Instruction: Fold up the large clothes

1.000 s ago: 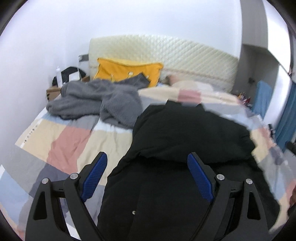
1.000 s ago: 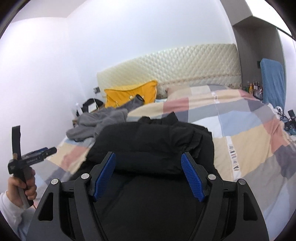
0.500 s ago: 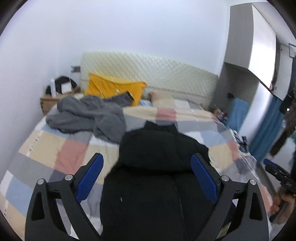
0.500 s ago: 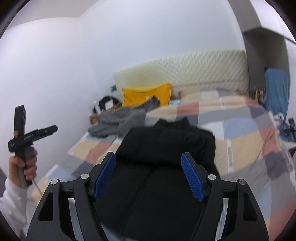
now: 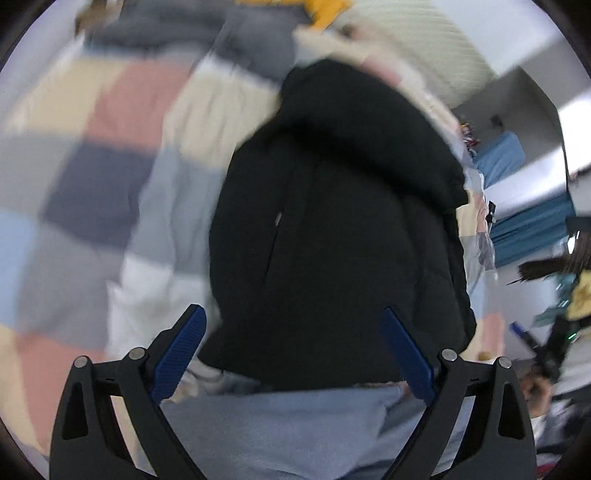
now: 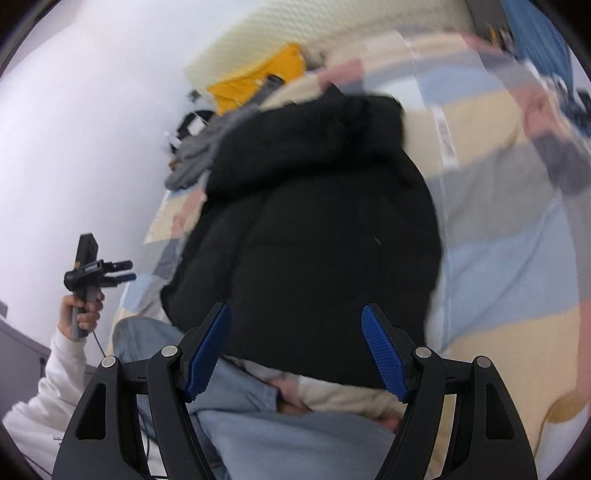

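A black padded jacket (image 5: 340, 221) lies flat on the patchwork bedspread (image 5: 92, 177), collar toward the headboard and hem toward me. My left gripper (image 5: 295, 332) hovers over the near hem, tilted steeply down, jaws wide apart and nothing between the blue pads (image 5: 181, 354). In the right wrist view the same jacket (image 6: 314, 240) fills the middle. My right gripper (image 6: 295, 332) stands open above its hem, also empty. At the left of that view a hand (image 6: 83, 310) in a white sleeve holds the left gripper (image 6: 127, 270). Both views are motion-blurred.
The person's light blue trousers (image 6: 295, 435) fill the bottom edge, against the bed. A grey garment (image 6: 199, 155) and a yellow pillow (image 6: 258, 81) lie near the quilted headboard (image 6: 332, 33). Bare bedspread (image 6: 498, 258) stretches right of the jacket.
Both cameras have tipped down and moved closer to the jacket's near hem. The wall has dropped from the left view, the light blue trousers have come in below, and both grippers stay open.
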`<state>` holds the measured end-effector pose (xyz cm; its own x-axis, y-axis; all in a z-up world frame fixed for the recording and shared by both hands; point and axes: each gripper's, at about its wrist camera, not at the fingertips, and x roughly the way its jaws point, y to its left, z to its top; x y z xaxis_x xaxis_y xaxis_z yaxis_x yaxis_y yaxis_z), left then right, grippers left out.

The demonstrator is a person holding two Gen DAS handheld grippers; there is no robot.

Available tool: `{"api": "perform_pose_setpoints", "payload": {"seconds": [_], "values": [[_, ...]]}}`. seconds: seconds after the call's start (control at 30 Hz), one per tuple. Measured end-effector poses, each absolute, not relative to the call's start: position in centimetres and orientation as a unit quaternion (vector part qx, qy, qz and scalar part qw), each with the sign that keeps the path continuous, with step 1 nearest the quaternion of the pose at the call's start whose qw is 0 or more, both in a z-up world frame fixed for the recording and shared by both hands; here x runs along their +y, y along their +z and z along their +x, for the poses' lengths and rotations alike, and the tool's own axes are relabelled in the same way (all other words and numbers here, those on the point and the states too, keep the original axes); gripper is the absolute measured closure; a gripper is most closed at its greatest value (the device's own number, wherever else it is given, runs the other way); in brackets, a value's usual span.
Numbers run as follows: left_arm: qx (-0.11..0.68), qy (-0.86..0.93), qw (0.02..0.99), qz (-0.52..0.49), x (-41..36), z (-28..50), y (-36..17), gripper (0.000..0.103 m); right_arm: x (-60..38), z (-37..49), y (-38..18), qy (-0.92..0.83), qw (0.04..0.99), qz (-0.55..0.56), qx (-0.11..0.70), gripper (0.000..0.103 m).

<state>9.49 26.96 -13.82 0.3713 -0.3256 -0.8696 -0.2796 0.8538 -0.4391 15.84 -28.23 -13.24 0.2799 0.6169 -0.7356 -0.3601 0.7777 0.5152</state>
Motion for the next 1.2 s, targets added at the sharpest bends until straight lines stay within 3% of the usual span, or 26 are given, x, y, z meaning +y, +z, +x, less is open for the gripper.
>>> {"api": "perform_pose_setpoints", "payload": {"seconds": [0.33,0.67,0.7,0.77,1.0,1.2], "values": [[0.649,-0.028,0.695,-0.307,28.0,10.2,-22.9,0.010,-32.2,18.4,-20.5,0.300,0.725,0.152,0.601,0.024],[0.681,-0.037,0.664,-0.307,27.4,11.9,-24.6,0.011,-33.5,21.0,-26.2,0.275,0.676,0.169,0.662,0.021],[0.682,-0.035,0.661,-0.311,27.5,11.9,-24.8,0.013,-33.5,21.1,-26.5,0.278,0.672,0.172,0.665,0.021],[0.679,-0.027,0.660,-0.319,27.6,12.0,-25.0,0.029,-32.9,21.1,-26.3,0.294,0.666,0.168,0.664,0.021],[0.702,-0.004,0.640,-0.312,27.7,12.1,-26.1,0.029,-30.2,20.8,-23.5,0.363,0.648,0.138,0.655,0.021],[0.724,-0.007,0.631,-0.278,25.6,13.2,-26.8,0.029,-29.1,21.4,-25.3,0.351,0.624,0.089,0.692,0.021]]}}
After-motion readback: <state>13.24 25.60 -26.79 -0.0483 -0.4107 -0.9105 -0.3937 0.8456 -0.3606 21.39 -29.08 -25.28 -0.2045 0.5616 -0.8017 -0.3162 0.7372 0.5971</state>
